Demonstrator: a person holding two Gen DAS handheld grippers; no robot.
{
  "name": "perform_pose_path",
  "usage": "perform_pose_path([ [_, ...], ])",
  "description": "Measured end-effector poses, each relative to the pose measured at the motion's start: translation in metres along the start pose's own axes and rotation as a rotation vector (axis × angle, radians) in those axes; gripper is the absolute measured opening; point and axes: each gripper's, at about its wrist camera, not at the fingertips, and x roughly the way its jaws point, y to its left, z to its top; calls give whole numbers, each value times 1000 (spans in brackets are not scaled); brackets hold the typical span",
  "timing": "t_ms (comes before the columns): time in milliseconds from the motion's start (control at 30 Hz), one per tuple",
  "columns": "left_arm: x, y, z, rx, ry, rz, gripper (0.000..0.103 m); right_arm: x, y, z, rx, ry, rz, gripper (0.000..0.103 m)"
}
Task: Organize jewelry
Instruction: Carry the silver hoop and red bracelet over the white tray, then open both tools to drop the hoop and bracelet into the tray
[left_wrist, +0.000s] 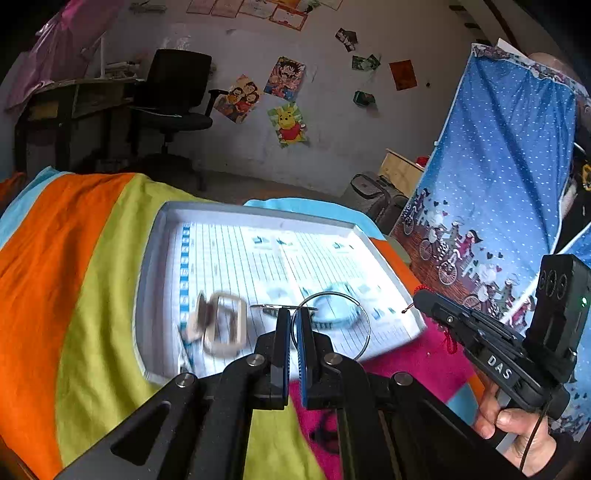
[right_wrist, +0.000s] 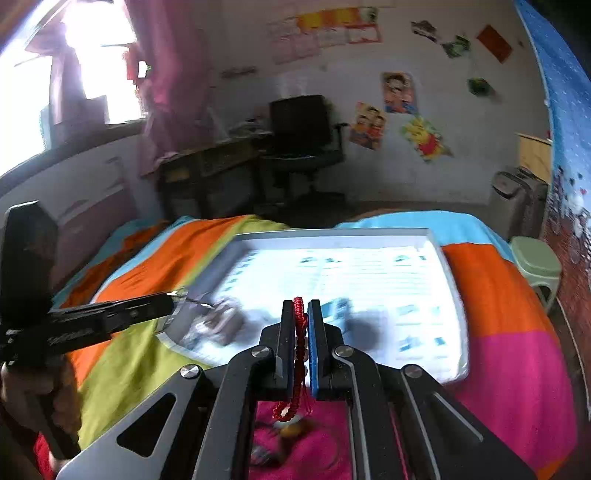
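Observation:
A shallow white tray (left_wrist: 258, 216) lined with printed paper lies on a striped bedspread. My left gripper (left_wrist: 292, 325) is shut on a thin silver hoop bangle (left_wrist: 364, 325), held over the tray's near edge. A beige bracelet (left_wrist: 225, 325) and a light blue bracelet (left_wrist: 340, 306) lie blurred in the tray. My right gripper (right_wrist: 301, 314) is shut on a red braided cord bracelet (right_wrist: 300, 347) that dangles below the fingers over the pink stripe. The right gripper also shows in the left wrist view (left_wrist: 424, 299), beside the tray's right corner. The tray shows in the right view (right_wrist: 332, 236).
The bedspread (left_wrist: 74, 277) has orange, green, pink and blue stripes. A blue patterned cloth (left_wrist: 498, 184) hangs at the right. A black office chair (left_wrist: 177, 96) and desk stand by the far wall. A green stool (right_wrist: 535, 262) sits beside the bed.

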Motion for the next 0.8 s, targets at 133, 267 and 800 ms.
perform_pose_path([
  [133,33,-1,8,-1,3,13,4,30,-24,5,81,44,-52,6],
  [267,63,-4,7,1,32,15,4,57,-43,1,125,87,-88,6],
  [800,91,-6,-8,-20,107,57,5,86,-62,-26,134,204,-103,8],
])
